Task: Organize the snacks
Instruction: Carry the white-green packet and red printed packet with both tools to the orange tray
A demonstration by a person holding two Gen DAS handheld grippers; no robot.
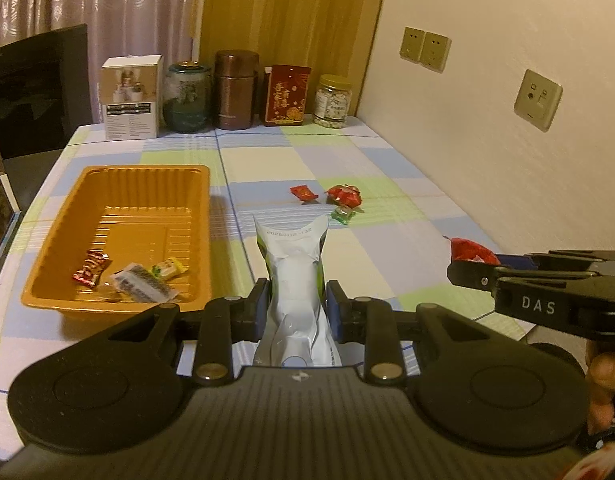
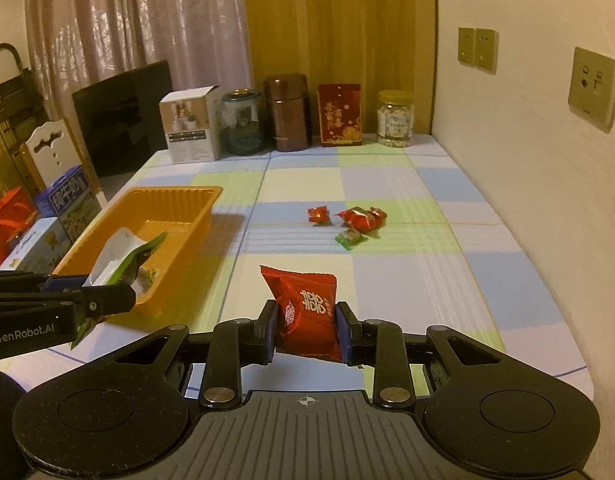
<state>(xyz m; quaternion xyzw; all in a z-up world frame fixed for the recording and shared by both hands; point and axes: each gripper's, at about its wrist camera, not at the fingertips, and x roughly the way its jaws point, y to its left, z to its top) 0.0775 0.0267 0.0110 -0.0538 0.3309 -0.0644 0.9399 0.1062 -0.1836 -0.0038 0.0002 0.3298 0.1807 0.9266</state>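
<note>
My left gripper (image 1: 296, 300) is shut on a white and green snack pouch (image 1: 295, 268), held above the table just right of the orange tray (image 1: 119, 172). The tray holds a red wrapper (image 1: 90, 267), a white packet (image 1: 145, 283) and a small yellow-green sweet (image 1: 168, 269). My right gripper (image 2: 306, 320) is shut on a red snack packet (image 2: 307, 304) with gold characters, raised over the checked tablecloth. On the cloth farther off lie red sweets (image 2: 361, 217), a smaller red one (image 2: 319, 215) and a green one (image 2: 350, 237). The left gripper (image 2: 123, 292) with its pouch (image 2: 119, 260) shows by the tray (image 2: 175, 200).
Along the back wall stand a white box (image 1: 131, 96), a glass jar (image 1: 186, 98), a brown canister (image 1: 236, 90), a red box (image 1: 286, 95) and a nut jar (image 1: 333, 101). A dark monitor (image 1: 35, 88) is at left, a wall with sockets at right. Boxes (image 2: 63, 200) sit beyond the table's left edge.
</note>
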